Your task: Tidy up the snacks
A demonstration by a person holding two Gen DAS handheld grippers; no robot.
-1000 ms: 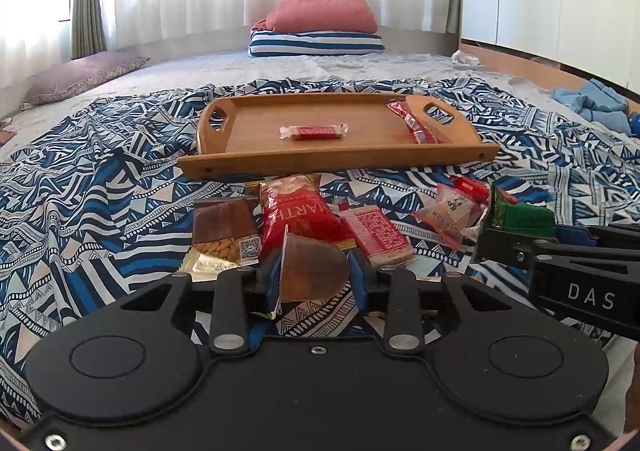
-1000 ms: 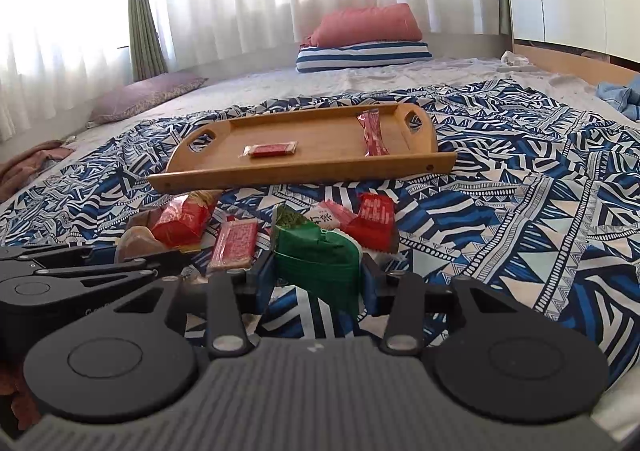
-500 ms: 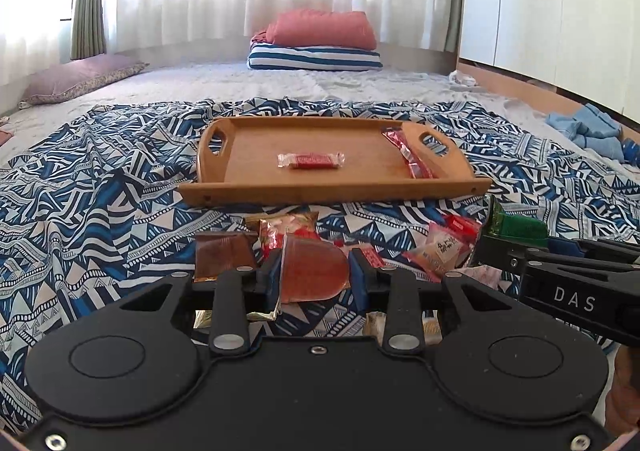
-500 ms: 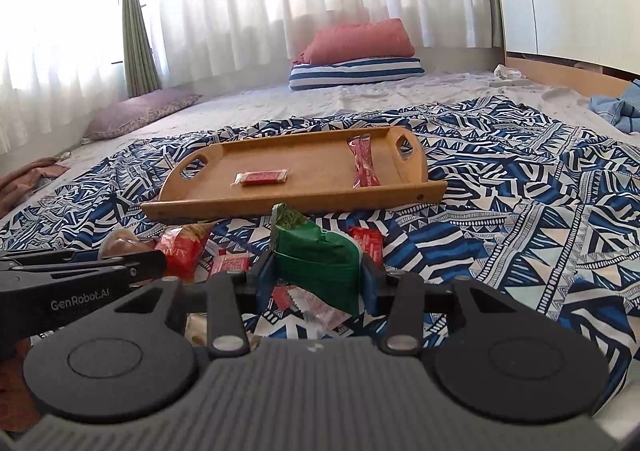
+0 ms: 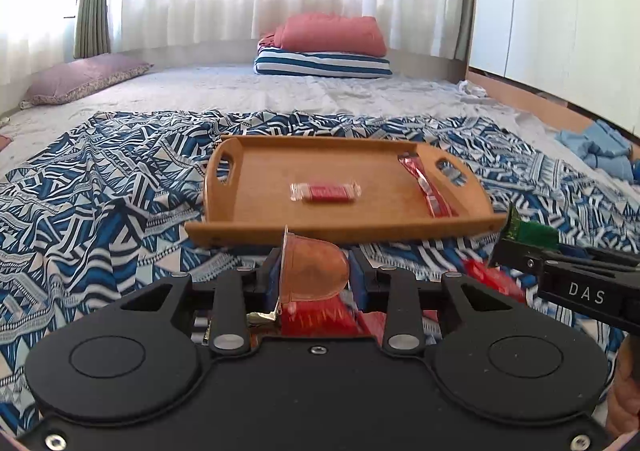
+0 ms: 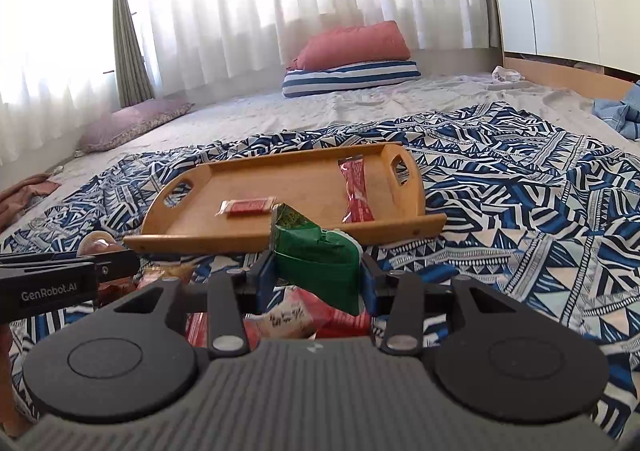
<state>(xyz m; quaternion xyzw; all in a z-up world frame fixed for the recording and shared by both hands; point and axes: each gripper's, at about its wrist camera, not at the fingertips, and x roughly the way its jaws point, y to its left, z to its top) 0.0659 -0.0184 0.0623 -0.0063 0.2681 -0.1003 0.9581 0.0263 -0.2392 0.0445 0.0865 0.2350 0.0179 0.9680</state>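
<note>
A wooden tray (image 5: pixel 256 229) (image 6: pixel 192 241) lies on the patterned blanket ahead. On it rest a small red bar (image 5: pixel 325 193) (image 6: pixel 247 207) near the middle and a long red packet (image 5: pixel 428 191) (image 6: pixel 355 193) by the right handle. My left gripper (image 5: pixel 316 271) is shut on a clear jelly cup (image 5: pixel 316 269), lifted just before the tray's near edge. My right gripper (image 6: pixel 318 271) is shut on a green snack bag (image 6: pixel 320 257) (image 5: pixel 534 233), also raised before the tray. Several red and white packets (image 5: pixel 320 321) (image 6: pixel 288 317) lie on the blanket beneath both grippers.
The blue-and-white blanket (image 5: pixel 100 203) covers a wide bed. A red pillow on a striped one (image 5: pixel 324 47) sits at the far end, a purple cushion (image 5: pixel 80 79) far left. Blue cloth (image 5: pixel 600 147) lies at the right, near white cupboards.
Both grippers have risen from the pile of snacks and moved toward the tray, each carrying its snack. The loose packets have dropped low in both views.
</note>
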